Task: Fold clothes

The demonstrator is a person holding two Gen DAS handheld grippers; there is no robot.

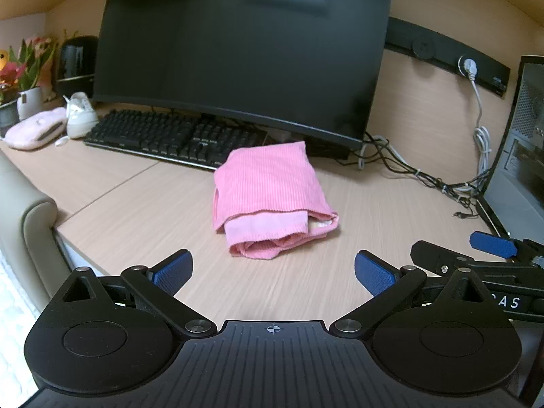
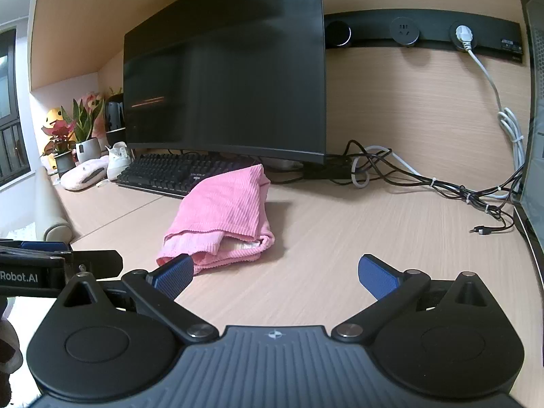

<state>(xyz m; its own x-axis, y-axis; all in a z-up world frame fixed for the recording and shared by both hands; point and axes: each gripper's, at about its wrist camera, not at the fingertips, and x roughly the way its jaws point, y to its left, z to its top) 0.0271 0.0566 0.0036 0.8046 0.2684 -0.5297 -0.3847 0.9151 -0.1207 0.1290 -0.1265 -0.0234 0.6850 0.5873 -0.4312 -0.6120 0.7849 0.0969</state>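
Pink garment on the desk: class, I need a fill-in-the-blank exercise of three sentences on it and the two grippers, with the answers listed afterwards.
1. The folded garment on the desk is ____ in colour.
2. The left gripper and the right gripper both have their jaws ____, holding nothing.
3. Behind the garment, under the dark monitor, lies a black ____.

Missing words: pink; open; keyboard

The left gripper (image 1: 273, 273) and the right gripper (image 2: 276, 273) hover side by side, both jaws spread wide and empty.
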